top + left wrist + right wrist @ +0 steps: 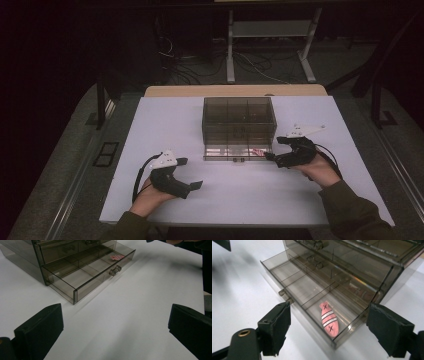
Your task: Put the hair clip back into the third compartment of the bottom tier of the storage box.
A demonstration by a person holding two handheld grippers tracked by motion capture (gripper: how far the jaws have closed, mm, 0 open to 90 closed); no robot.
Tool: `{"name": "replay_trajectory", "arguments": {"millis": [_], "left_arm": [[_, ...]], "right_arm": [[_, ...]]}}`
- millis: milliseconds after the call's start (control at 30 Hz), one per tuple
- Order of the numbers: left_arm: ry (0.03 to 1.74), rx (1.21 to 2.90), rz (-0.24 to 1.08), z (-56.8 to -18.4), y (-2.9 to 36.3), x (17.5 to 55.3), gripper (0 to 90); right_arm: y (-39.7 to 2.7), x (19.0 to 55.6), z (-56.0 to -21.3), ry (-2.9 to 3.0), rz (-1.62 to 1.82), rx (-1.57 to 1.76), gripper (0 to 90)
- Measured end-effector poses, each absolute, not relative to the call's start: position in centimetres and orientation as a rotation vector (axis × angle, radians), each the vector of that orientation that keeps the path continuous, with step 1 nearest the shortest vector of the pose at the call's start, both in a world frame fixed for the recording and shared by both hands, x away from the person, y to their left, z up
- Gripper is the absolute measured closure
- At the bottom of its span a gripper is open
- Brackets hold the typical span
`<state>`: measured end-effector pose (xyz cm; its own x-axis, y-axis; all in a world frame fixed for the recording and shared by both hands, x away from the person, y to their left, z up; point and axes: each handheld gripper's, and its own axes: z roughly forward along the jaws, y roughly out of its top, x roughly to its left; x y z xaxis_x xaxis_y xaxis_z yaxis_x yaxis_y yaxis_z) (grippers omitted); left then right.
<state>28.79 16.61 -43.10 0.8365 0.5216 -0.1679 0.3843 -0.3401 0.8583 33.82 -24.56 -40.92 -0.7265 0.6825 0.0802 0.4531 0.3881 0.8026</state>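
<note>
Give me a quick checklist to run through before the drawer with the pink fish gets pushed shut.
1. Pink fish lies flat inside the end compartment of the open drawer: ok.
2. Right gripper open, nothing between its pads: ok.
3. Right gripper clear of the drawer's path: not ok, it hangs just in front of the drawer's corner.
4. Left gripper open, apart from the drawer: ok.
5. Drawer handle unobstructed: ok.
6. Drawer organizer braced against sliding back: cannot tell.
</note>
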Motion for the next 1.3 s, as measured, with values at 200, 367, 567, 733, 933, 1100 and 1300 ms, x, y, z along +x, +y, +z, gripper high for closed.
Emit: {"name": "replay_trajectory", "arguments": {"millis": [200,367,567,733,933,1100,1300], "left_arm": [[0.666,1.973,0.164,-43.1,16.5,28.8,0.0],[0.665,1.973,0.163,-43.1,16.5,28.8,0.0],[0.665,1.975,0.165,-43.1,16.5,28.8,0.0],[0.667,1.974,0.168,-43.1,16.5,28.8,0.0],[0.665,1.977,0.168,-43.2,16.6,28.8,0.0],[0.664,1.977,0.169,-43.1,16.6,28.8,0.0],[0.667,1.977,0.171,-43.1,16.6,28.8,0.0]], "right_arm": [[-25.2,32.7,-41.1,2.366,1.261,1.009,17.6],[-25.8,31.8,-41.2,2.343,1.275,1.025,17.5],[-26.5,30.9,-41.6,2.321,1.28,1.028,17.5],[-27.0,30.1,-41.7,2.3,1.286,1.042,17.5],[-27.7,29.1,-42.2,2.277,1.288,1.052,17.6],[-28.3,28.3,-42.7,2.264,1.293,1.06,17.5],[-28.9,27.5,-43.3,2.276,1.3,1.079,10.5]]}}
